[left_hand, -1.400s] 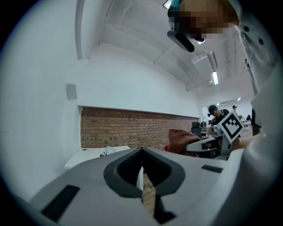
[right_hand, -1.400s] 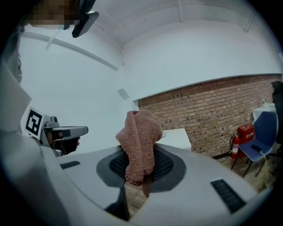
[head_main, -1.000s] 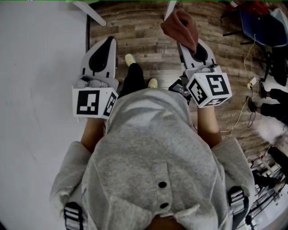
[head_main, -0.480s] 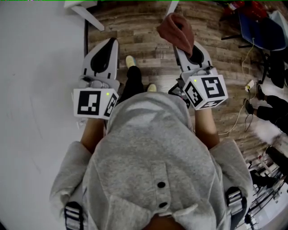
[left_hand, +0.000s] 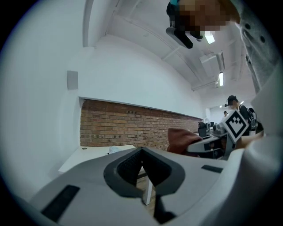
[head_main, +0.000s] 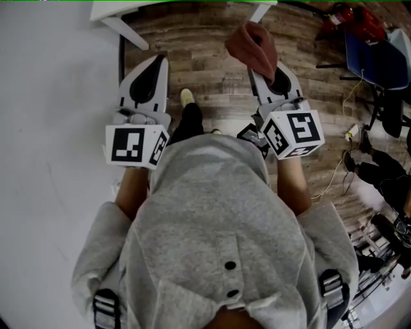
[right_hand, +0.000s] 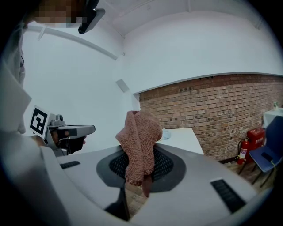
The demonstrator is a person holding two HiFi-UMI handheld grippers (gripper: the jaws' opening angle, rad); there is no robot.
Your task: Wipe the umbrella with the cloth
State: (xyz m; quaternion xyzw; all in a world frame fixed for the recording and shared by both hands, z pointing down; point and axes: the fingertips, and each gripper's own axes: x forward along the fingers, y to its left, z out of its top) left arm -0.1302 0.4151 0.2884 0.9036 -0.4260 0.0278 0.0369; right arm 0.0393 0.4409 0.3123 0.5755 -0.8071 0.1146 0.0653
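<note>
A reddish-brown cloth [head_main: 252, 45] hangs bunched from my right gripper [head_main: 264, 65], whose jaws are shut on it. In the right gripper view the cloth [right_hand: 139, 141] stands up between the dark pads of the right gripper [right_hand: 139, 164] and droops in front. My left gripper [head_main: 154, 61] is held level beside it, shut with nothing in it; its pads meet in the left gripper view [left_hand: 142, 152]. The cloth [left_hand: 181, 139] also shows there at the right. No umbrella is in any view.
A white table [head_main: 119, 11] stands ahead, its top [right_hand: 183, 137] against a brick wall [left_hand: 115, 128]. A white wall [head_main: 51, 96] runs along the left. A blue chair [head_main: 376, 42], a red fire extinguisher [right_hand: 246, 148] and floor cables [head_main: 340, 160] are at the right.
Both grippers have moved forward together over the wooden floor. The white table's edge has come further into view at the top. The cloth stays in the right gripper.
</note>
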